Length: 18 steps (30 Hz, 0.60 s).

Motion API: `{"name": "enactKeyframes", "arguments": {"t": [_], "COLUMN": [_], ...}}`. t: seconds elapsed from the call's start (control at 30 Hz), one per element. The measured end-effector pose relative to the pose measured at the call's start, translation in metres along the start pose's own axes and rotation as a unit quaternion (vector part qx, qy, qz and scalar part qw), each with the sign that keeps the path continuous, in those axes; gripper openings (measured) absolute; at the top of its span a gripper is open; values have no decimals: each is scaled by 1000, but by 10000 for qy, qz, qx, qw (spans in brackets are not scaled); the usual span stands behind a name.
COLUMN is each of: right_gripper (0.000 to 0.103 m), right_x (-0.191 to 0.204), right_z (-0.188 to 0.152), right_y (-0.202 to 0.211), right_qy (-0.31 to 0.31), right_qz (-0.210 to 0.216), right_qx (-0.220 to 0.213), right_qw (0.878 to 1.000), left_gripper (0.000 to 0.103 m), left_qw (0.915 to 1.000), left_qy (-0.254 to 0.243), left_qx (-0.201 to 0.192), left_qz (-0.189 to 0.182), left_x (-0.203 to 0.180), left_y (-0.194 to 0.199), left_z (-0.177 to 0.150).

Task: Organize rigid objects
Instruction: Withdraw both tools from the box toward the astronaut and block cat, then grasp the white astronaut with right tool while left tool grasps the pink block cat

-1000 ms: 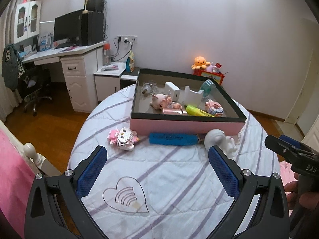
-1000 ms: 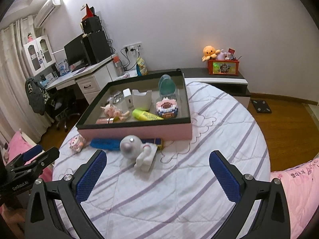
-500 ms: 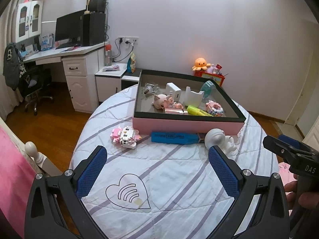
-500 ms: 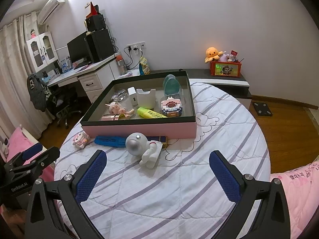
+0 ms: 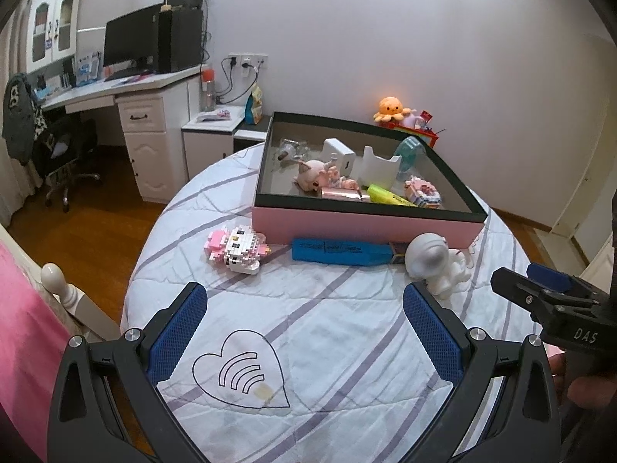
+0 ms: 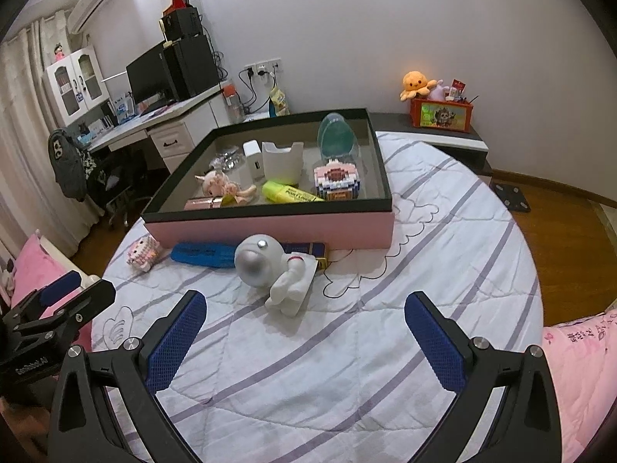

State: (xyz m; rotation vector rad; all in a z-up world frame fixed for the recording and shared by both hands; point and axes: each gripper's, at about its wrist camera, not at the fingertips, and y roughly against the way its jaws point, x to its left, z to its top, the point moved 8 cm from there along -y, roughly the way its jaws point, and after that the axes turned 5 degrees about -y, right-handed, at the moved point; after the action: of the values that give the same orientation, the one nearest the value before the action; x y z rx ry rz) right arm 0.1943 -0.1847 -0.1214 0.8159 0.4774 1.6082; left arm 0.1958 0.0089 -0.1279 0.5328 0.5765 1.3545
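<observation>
A round table (image 5: 347, 347) under a white quilted cover with lilac stripes fills the lower middle of both views. On its far half, at upper centre of each frame, a shallow pink box (image 5: 366, 227) with a dark rim is set; inside it a white holder (image 6: 281, 162), a teal egg-shaped case (image 6: 337, 137), a white charger block (image 6: 253, 162), a pink doll figure (image 5: 314, 175), a yellow highlighter (image 6: 289, 193) and a pink-and-white brick model (image 6: 339, 181) are seen lying close together. The left gripper (image 5: 304, 332) is held low at the bottom of the left wrist view, its blue-padded jaws spread wide over bare cloth and nothing between them; the right gripper (image 6: 304, 332) is likewise spread wide and empty at the bottom of its own view. Three loose things lie on the cloth just in front of the box's pink near wall — a white astronaut figure (image 6: 273, 270) on its side at centre of the right wrist view, a blue pen case (image 5: 339, 251) lying along the wall and touching the astronaut's head, and a pink-and-white block figure (image 5: 235, 249) at the box's left corner. Both grippers are well apart from all three.
</observation>
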Motion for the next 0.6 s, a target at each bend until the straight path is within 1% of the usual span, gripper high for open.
{"name": "enactKeyframes", "arguments": {"t": [0.3, 0.6], "right_gripper": [103, 103], "right_x": [4, 7], "right_z": [-4, -6], "right_y": [-26, -64], "right_qy": [16, 10], "right_qz": [24, 11], "right_qx": [227, 503], "right_qw": [9997, 9987], "left_gripper": [103, 103], "left_qw": [9998, 9992], "left_qy": [77, 190], "left_qx": [160, 353], "left_qz": [38, 83], "left_x": [8, 19], "left_y": [-15, -38], "left_z": [-6, -9]}}
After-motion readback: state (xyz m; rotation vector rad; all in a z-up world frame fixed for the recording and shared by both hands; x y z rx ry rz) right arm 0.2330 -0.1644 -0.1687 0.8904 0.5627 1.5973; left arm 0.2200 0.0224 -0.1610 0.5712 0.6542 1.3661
